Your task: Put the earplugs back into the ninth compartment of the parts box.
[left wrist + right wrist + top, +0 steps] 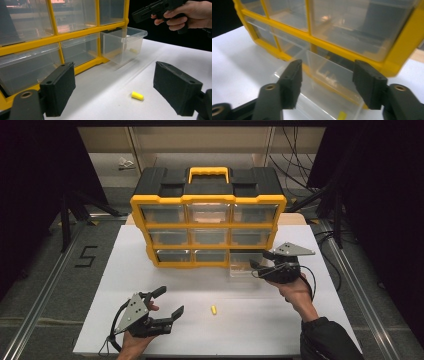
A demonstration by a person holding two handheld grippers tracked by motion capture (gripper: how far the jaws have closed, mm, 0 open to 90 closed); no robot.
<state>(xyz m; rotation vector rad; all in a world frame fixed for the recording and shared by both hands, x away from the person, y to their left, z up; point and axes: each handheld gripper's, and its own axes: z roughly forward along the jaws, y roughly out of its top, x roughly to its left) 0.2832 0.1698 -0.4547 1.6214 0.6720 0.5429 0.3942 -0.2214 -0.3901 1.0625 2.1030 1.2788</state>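
Now my right gripper (256, 264) hangs jaws apart above the pulled-out drawer (123, 45), one yellow piece inside; my left gripper (166, 305) waits wide open near the yellow capsule (213, 310), ready to grab it

Left gripper (113, 91) jaws apart, yellow plug (137, 95) between — clear drawer (123, 45) pulled out

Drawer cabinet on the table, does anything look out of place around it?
Yes. The bottom-right clear drawer is pulled out of the yellow drawer cabinet while the others sit flush. One small yellow piece lies loose on the white table, apart from the drawer, which has a similar yellow piece inside.
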